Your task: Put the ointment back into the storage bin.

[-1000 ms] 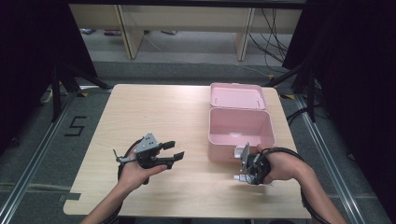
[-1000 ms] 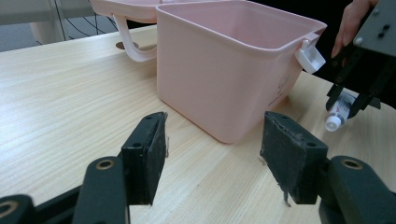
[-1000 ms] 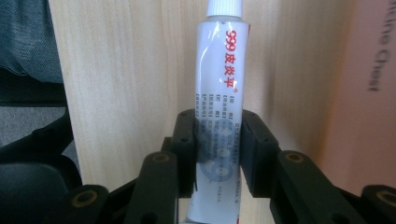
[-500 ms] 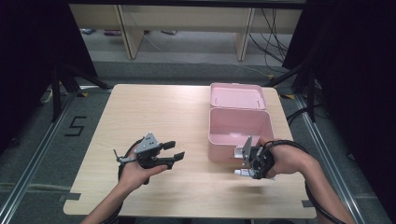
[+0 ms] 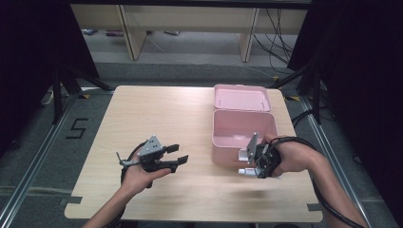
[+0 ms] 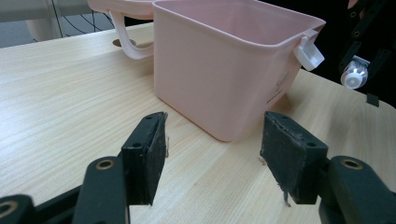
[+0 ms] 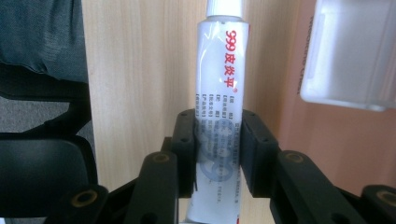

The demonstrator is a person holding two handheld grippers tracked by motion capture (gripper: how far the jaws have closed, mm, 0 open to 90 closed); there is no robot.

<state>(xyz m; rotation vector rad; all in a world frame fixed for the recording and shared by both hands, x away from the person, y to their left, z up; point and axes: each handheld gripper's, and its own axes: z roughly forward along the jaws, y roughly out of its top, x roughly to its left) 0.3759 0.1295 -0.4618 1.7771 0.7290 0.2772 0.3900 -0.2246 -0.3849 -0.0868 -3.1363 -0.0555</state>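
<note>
The right gripper [image 5: 255, 168] is clamped on a white tube [image 7: 219, 116] with red print down its side — in the right gripper view the two black jaws press the tube's lower half from both sides, and the capped end points away from the camera. In the high view the tube [image 5: 246, 171] sticks out of the gripper toward the left, lying roughly level, just in front of the pink box [image 5: 244, 134] and close to its near wall. It is held near the table's near edge, toward the near right corner; whether it touches the wood cannot be told. The person's right hand [image 5: 287, 156] wraps the gripper's body, with the cable looping around the wrist.

The pink box stands open on the right half of the table [image 5: 157, 118], its lid [image 5: 241, 97] folded back flat behind it toward the far edge. A white latch [image 6: 309, 52] hangs on the box's near wall — in the right gripper view it shows as a pale block at the upper right, beside the tube.

The left gripper [image 5: 175, 158] is released, its jaws spread wide with nothing between them. It hovers near the middle of the table's near edge, well apart from the box, pointing right toward it. In the left gripper view the box [image 6: 224, 65] fills the gap between the pads, and the tube's cap [image 6: 353, 77] shows end-on past the box's right corner.
</note>
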